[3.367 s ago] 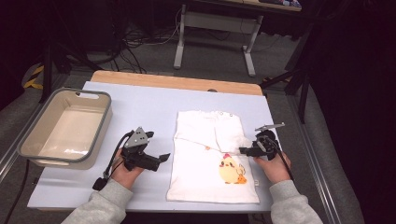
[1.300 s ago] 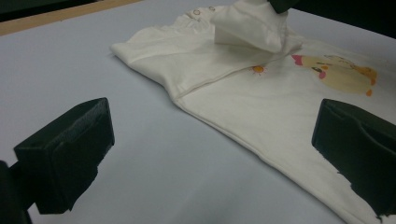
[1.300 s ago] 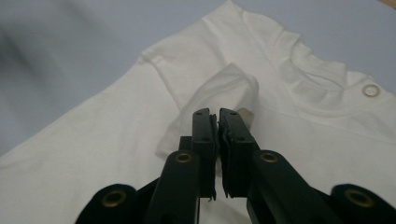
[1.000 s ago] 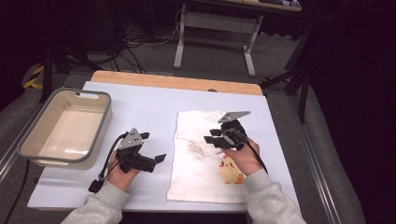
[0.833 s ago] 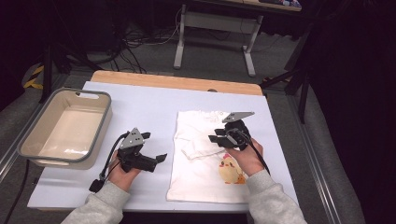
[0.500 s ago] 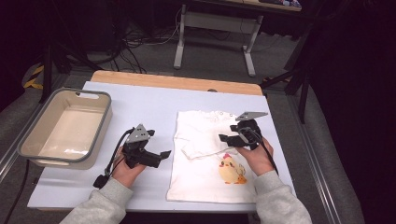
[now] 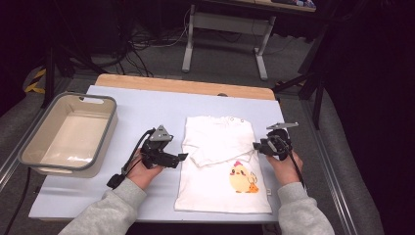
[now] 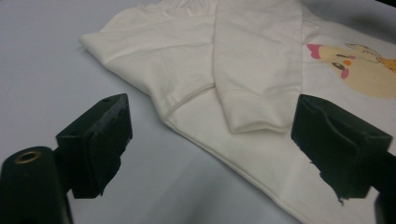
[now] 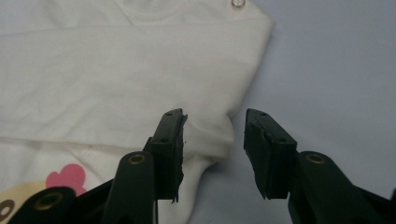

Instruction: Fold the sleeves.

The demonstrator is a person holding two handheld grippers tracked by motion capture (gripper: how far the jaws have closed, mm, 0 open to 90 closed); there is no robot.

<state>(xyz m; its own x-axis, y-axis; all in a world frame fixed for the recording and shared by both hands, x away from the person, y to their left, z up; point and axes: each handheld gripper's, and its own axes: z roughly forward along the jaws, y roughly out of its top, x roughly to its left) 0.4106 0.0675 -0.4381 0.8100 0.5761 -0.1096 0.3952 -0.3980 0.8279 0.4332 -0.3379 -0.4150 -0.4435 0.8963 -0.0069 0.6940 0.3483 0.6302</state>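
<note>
A white baby shirt (image 7: 218,142) with a yellow chick print (image 7: 242,178) lies flat on the light blue table (image 7: 147,110), one sleeve (image 8: 257,70) folded across its chest. My left gripper (image 7: 183,156) is at the shirt's left edge; its jaws have just been closing and stand wide apart around the hem and sleeve cuff without pressing them (image 8: 210,126). My right gripper (image 7: 255,145) is at the shirt's right edge. Its jaws have just been closing too, and a bulge of the shirt (image 9: 116,70) lies between them (image 9: 212,126), with a gap still showing beside the right pad.
A grey bin (image 7: 63,169) with a beige inside stands at the table's left. A wooden strip (image 7: 186,87) runs along the far edge. Bare table lies between bin and shirt. A metal rail (image 7: 337,196) borders the table's right side.
My right gripper has moved from the shirt's middle to its right edge, leaving the sleeve folded across the chest. My left gripper has shifted a little right, toward the shirt's left edge.
</note>
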